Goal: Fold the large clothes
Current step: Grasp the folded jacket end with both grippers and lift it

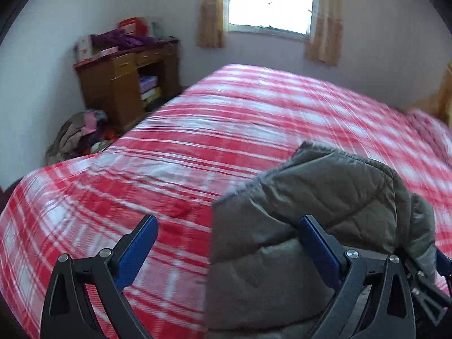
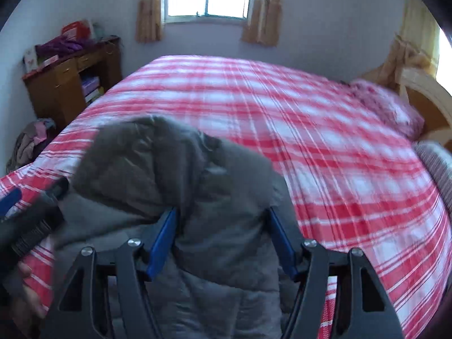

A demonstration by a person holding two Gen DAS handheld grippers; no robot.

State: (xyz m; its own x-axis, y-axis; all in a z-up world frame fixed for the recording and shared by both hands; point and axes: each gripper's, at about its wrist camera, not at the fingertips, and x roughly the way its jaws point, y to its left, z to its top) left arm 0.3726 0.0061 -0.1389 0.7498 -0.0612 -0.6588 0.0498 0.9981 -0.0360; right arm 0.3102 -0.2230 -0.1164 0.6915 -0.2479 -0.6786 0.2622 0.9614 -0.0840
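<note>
The right gripper (image 2: 223,240) is pinching the puffy jacket (image 2: 180,175) half-closed; the left gripper (image 1: 226,251) is gaping empty — the slick bundle could be slipping onto the bed (image 2: 310,118).

Grey-olive quilted jacket (image 2: 180,197) on red-and-white plaid bedspread (image 1: 197,141), blue finger pads (image 2: 163,240)

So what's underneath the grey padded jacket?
The red-and-white plaid bedspread shows all around the grey padded jacket and seems to run beneath it. Whatever else lies under it is covered.
</note>
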